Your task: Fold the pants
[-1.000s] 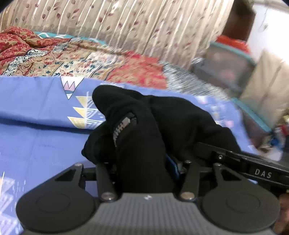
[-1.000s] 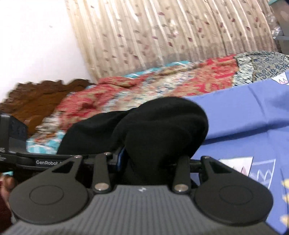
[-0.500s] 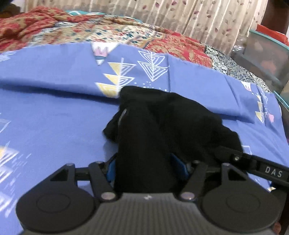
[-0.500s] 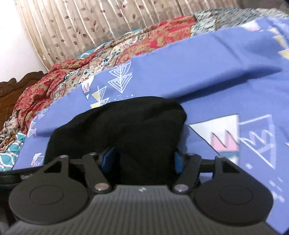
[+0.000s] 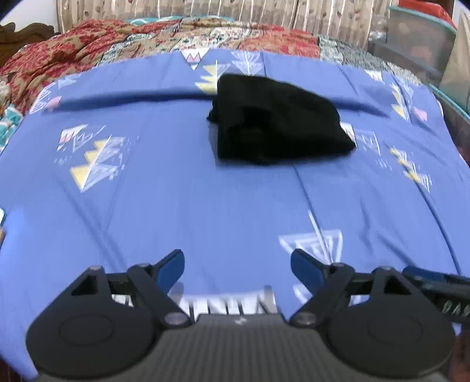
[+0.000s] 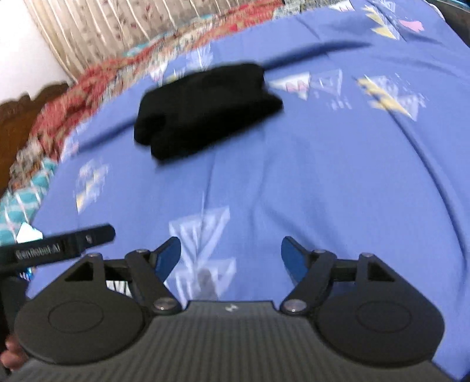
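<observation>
The black pants (image 5: pixel 273 120) lie folded in a compact bundle on the blue patterned bedsheet (image 5: pixel 205 191), toward the far side of the bed. The same bundle of pants (image 6: pixel 202 108) shows in the right wrist view, upper left of centre. My left gripper (image 5: pixel 237 264) is well back from the pants, its jaws opening wide with only sheet between them. My right gripper (image 6: pixel 230 251) is likewise pulled back, its jaws opening with nothing between them. Part of the other gripper's arm shows at each frame's side edge.
A red floral quilt (image 5: pixel 88 50) is bunched along the bed's far edge below beige curtains (image 5: pixel 205 8). A dark wooden headboard (image 6: pixel 26 108) stands at the left. Storage bins (image 5: pixel 417 38) sit off the bed at the far right.
Both grippers let go of the black pants and drew back across the sheet. The pants now rest alone on the bed, and both sets of jaws have spread apart.
</observation>
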